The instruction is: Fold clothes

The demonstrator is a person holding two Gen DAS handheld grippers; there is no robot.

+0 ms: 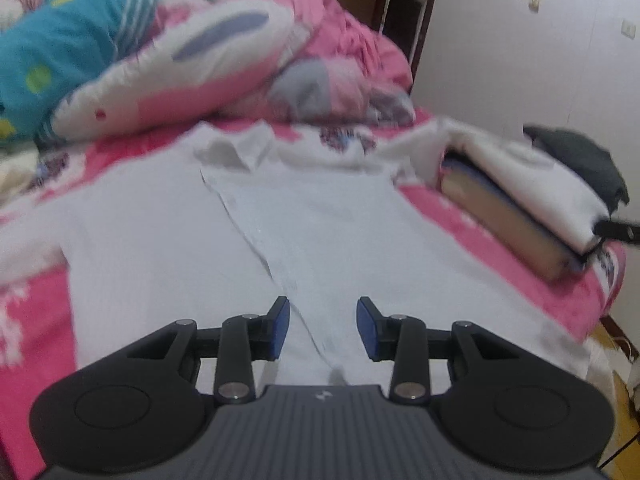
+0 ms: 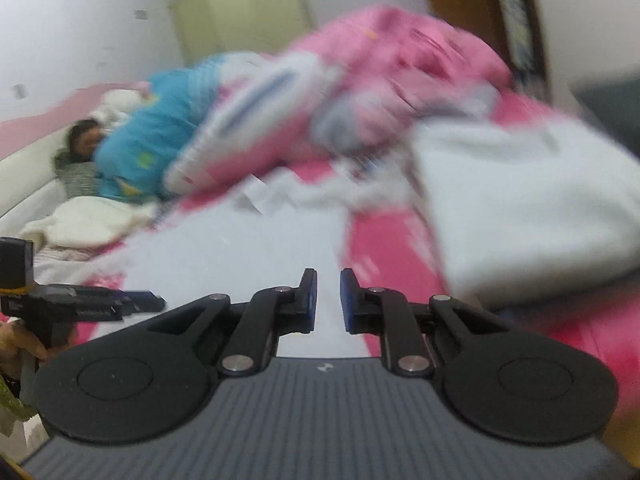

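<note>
Hovering over the lower part of a white shirt (image 1: 168, 248), the left gripper (image 1: 322, 329) has its jaws wide apart, and nothing is between the blue pads (image 1: 280, 326). The shirt lies flat on a pink bed (image 1: 452, 208), front side up, with its button strip running from the collar (image 1: 240, 150) down to the space between the jaws. One sleeve goes out to the left over the pink sheet.

The right gripper (image 2: 328, 298) has its jaws at a narrow gap, also with nothing in them. It is above the right edge of the same shirt (image 2: 224, 256), where the white cloth meets the pink sheet. This view is much blurred. At its left edge the left gripper (image 2: 86, 306) shows from the side, held by a hand (image 2: 22, 344).

To the right of the shirt, a stack (image 1: 516, 196) of folded clothes lies on the bed: a tan piece below, a white one over it, and a dark garment (image 1: 580, 164) on top at the back. Behind the shirt a pink and white quilt (image 1: 248, 52) is piled up, with a blue cover (image 1: 60, 48) beside it. A person (image 2: 82, 140) lies at the far end of the bed, partly under the blue cover.
</note>
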